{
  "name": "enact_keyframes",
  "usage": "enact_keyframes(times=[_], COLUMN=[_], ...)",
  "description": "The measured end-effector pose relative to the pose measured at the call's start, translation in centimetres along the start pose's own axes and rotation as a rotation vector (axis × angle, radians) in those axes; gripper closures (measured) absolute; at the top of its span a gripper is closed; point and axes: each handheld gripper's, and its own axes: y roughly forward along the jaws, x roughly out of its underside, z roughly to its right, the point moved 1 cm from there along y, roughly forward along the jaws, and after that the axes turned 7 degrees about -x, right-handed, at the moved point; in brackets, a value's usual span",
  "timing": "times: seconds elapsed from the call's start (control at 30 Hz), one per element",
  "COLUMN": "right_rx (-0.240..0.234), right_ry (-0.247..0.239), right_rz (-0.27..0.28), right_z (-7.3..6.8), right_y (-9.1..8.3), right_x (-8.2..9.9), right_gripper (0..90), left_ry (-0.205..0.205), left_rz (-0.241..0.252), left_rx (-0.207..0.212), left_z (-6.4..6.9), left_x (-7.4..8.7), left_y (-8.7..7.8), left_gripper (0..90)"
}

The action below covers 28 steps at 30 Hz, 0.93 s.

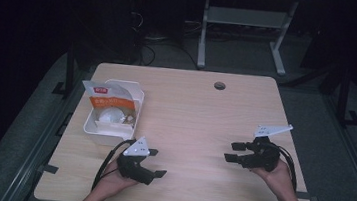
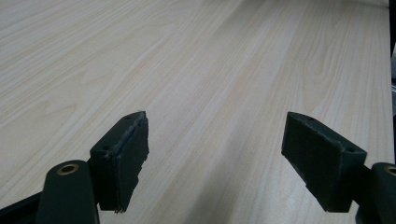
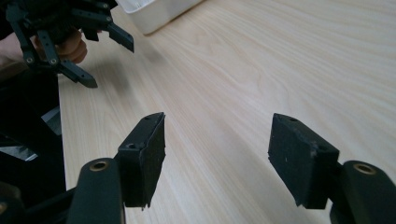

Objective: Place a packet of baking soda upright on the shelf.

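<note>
My left gripper [image 1: 156, 162] hovers low over the near left part of the wooden table [image 1: 195, 112], jaws open and pointing right. In the left gripper view its jaws [image 2: 215, 163] stand wide apart with only bare wood between them. My right gripper [image 1: 234, 152] is at the near right, jaws open and pointing left. In the right gripper view its jaws [image 3: 217, 158] are apart and empty. A white bin [image 1: 113, 114] at the left holds an orange-and-white packet [image 1: 105, 98] and a pale round item [image 1: 112, 116].
The white bin's corner [image 3: 154, 11] lies at the top of the right gripper view, with the left gripper [image 3: 100, 58] and its hand beside it. A round cable hole [image 1: 219, 86] sits near the table's far edge. Dark floor and a white desk frame [image 1: 244, 32] lie beyond.
</note>
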Motion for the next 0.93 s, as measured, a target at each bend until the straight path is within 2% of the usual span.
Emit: enact_keyframes(times=[0.47, 0.87, 0.93], right_rx=[0.011, 0.037, 0.049], right_ry=[0.032, 0.018, 0.009], right_rz=[0.006, 0.013, -0.005], right_z=[-0.2, -1.7, -2.1], right_y=[-0.7, -0.4, -0.3], right_x=[2.7, 5.3, 5.6], right_gripper=[34.7, 31.6, 31.5], left_ry=[-0.002, 0.001, 0.002], left_rz=[-0.003, -0.001, 0.000], left_rx=[0.000, -0.001, 0.000], left_z=[0.0, 0.1, 0.1], left_x=[0.0, 0.0, 0.0], left_y=[0.0, 0.0, 0.0], left_gripper=[22.4, 22.2, 22.2])
